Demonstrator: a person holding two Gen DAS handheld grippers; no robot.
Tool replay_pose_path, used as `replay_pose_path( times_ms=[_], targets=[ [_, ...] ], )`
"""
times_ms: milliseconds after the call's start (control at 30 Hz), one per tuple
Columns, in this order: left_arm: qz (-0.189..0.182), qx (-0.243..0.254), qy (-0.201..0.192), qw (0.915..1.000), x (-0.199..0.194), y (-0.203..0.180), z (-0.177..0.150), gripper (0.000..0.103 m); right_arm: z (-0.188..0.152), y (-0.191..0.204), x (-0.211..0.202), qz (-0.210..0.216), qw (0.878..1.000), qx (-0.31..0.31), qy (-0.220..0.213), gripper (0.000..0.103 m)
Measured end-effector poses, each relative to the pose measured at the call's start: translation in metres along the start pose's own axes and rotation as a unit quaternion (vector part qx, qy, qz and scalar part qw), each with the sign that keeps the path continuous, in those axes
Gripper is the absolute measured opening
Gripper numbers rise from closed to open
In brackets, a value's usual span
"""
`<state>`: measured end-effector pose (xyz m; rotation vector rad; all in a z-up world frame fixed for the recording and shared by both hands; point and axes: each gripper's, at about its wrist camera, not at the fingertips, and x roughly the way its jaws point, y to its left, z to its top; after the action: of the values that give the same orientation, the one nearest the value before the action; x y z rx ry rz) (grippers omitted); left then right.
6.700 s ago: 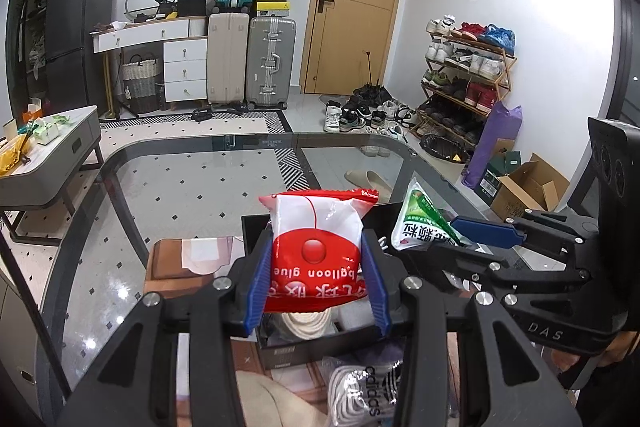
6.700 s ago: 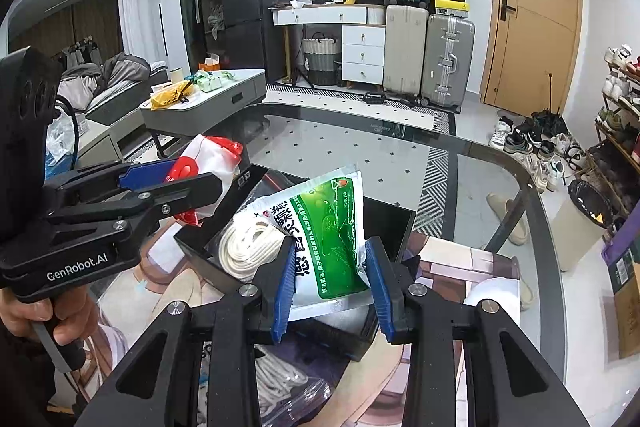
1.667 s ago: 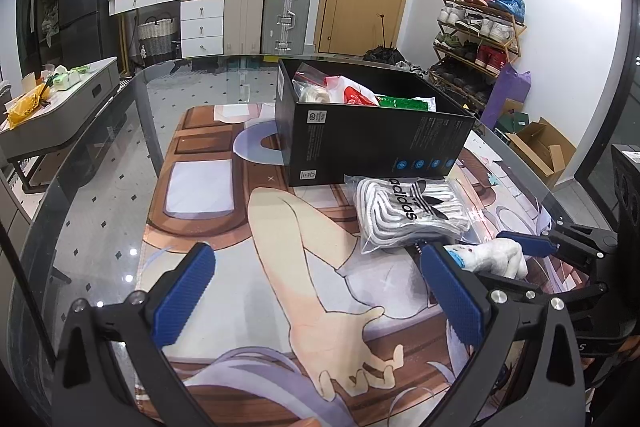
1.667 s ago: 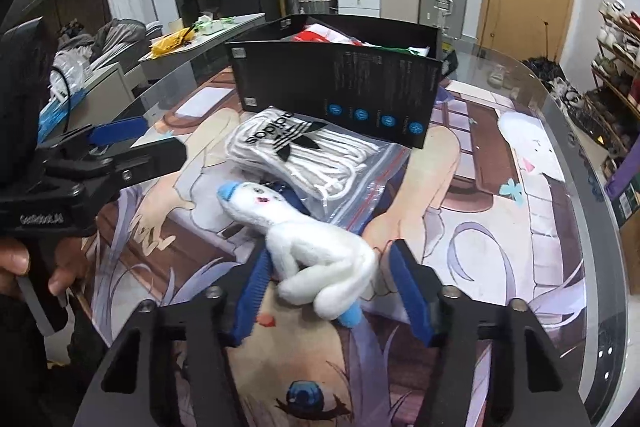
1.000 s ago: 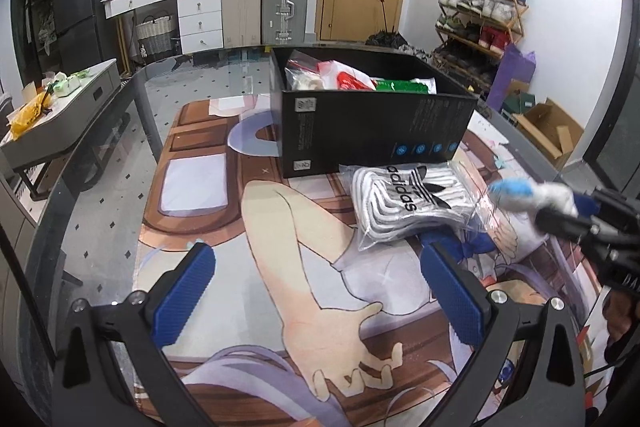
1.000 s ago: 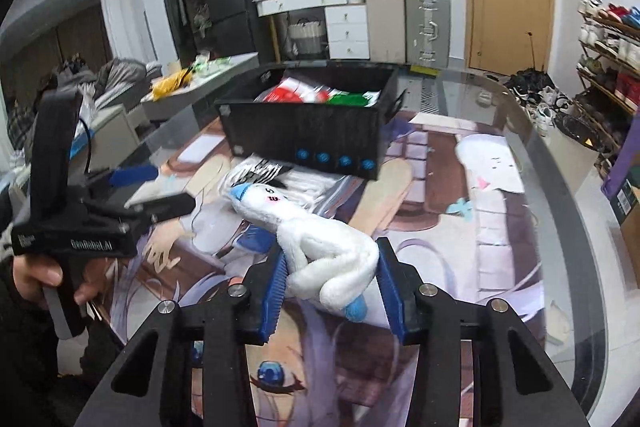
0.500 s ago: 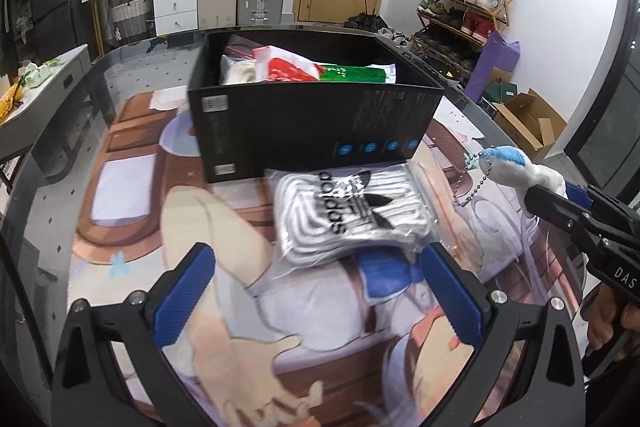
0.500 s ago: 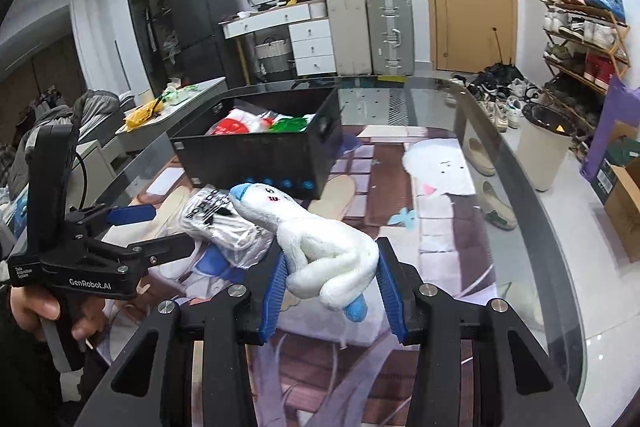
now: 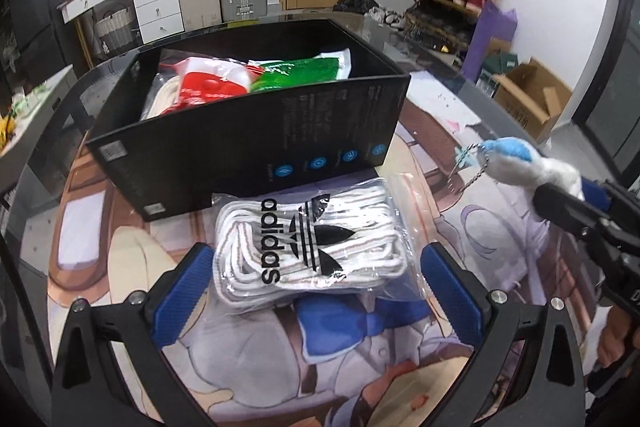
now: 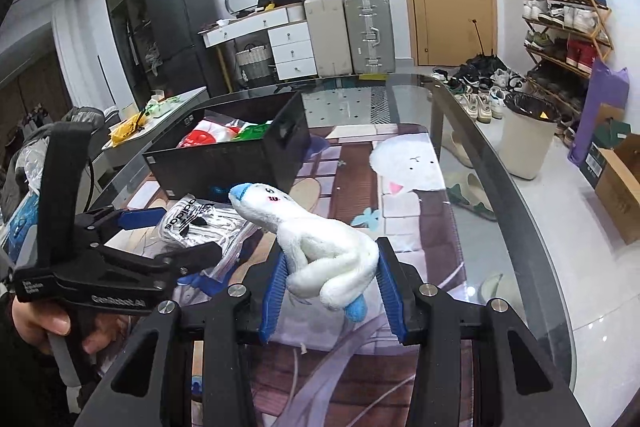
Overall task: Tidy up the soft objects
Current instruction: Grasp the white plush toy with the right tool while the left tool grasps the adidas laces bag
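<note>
Near wall of the black cardboard box [image 9: 256, 131] hides the lower parts of the red-and-white packet [image 9: 204, 85] and green packet [image 9: 300, 69]. My right gripper [image 9: 576, 199] covers the white plush toy's [image 9: 532, 167] body, runs off-frame. Box wall print unreadable.

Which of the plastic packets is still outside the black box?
The clear Adidas packet of white socks. It lies on the mat in front of the box, between the fingers of the open left tool. The red and green packets are inside.
</note>
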<state>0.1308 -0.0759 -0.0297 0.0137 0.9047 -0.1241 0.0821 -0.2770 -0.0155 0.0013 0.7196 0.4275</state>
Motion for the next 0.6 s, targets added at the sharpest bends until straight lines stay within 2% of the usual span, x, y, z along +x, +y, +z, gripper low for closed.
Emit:
replay_pose_path(
  times_ms=[133,267,333,433,600],
  targets=[
    [0.006,0.002,0.011,0.9999,0.007,-0.003,0.003,0.103,0.000,-0.004,0.003,-0.001,1.000,0.006,0.003,0.043],
    [-0.008,-0.017,0.026,0.9995,0.014,0.002,0.005,0.103,-0.001,-0.007,0.004,-0.001,1.000,0.008,0.004,0.043],
    [-0.004,-0.016,0.027,0.9995,0.015,0.003,0.006,0.102,-0.001,-0.007,0.005,0.000,1.000,0.008,0.005,0.043],
    [-0.002,-0.005,0.025,0.9997,0.015,-0.001,0.005,0.095,-0.001,-0.006,0.004,0.001,1.000,0.007,0.006,0.043],
    [-0.022,0.005,0.013,0.9997,0.010,-0.003,0.004,0.083,-0.001,-0.004,0.003,-0.001,1.000,0.004,0.004,0.043]
  ],
)
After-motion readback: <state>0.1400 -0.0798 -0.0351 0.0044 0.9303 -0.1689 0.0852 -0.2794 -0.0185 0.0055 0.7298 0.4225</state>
